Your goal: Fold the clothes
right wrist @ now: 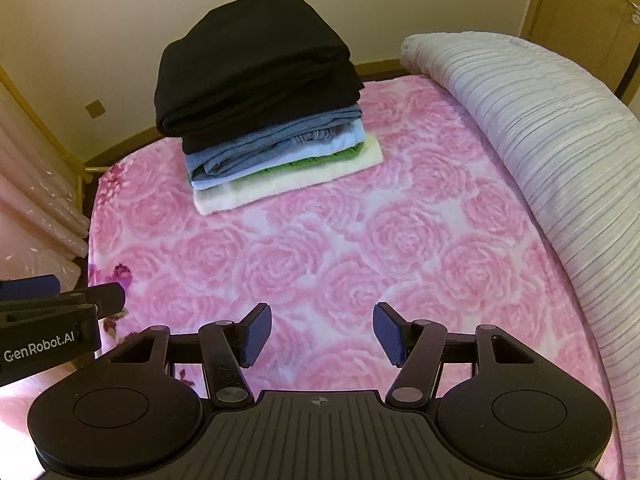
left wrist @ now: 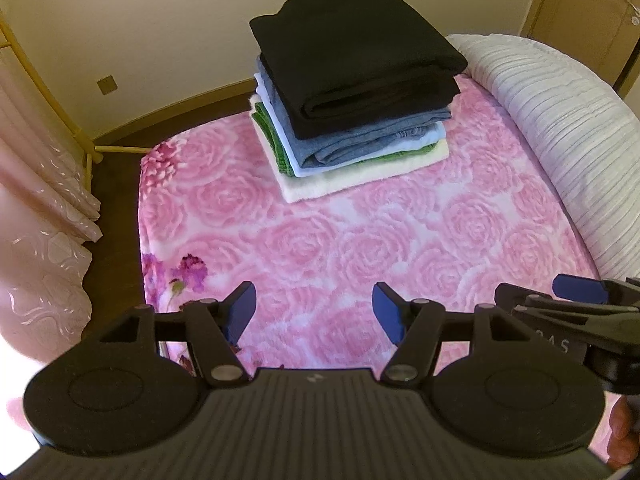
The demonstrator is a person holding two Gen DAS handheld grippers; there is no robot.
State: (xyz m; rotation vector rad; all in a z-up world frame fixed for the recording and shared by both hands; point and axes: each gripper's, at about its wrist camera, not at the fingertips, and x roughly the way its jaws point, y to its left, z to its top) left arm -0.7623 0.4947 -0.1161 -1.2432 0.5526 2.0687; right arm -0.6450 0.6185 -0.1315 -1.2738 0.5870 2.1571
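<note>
Pink rose-patterned blanket spread flat over a bed, filling most of both views, with a darker purple flower print near its left edge. On the far part of it, a neat stack of folded clothes: black garment on top, then grey-blue, pale blue-white, a strip of green, and a cream towel at the bottom, flat on the blanket. To the right, a long roll of ribbed off-white bedding lying along the bed's edge, well apart from the stack. Beyond the bed, a plain cream wall with a wooden skirting board and a small brown wall plate; dark floor at the left, beside pink patterned fabric hanging against a yellowish wooden frame. Part of a wooden door at the upper right corner. Left gripper low over the near blanket, blue-padded fingers spread wide apart, holding nothing. Right gripper just beside it, likewise spread apart and empty, each one's side visible at the edge of the other's view. Both well short of the stack.
</note>
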